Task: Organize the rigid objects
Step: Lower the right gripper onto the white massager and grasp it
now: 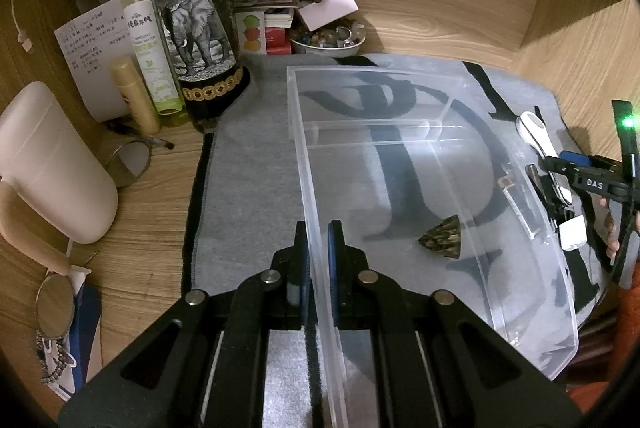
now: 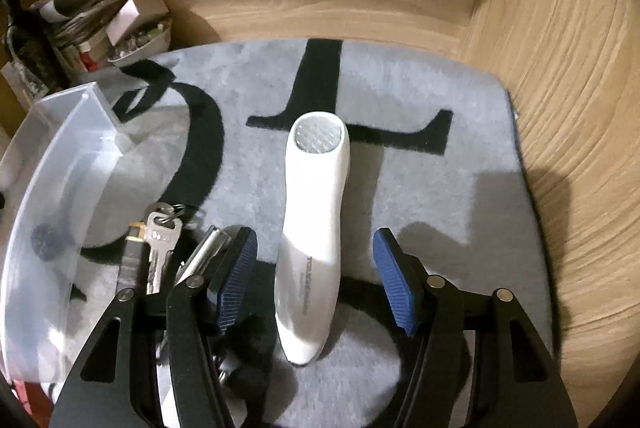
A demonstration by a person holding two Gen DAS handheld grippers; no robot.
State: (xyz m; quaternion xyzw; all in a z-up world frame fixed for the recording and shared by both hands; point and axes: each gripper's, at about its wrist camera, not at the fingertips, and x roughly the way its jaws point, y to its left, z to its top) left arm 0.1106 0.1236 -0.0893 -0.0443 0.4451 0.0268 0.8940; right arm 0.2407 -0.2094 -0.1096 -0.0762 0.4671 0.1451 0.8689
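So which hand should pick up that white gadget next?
Right. Its gripper is open, jaws either side of the white gadget on the mat. The left gripper is shut on the bin wall, steadying it.
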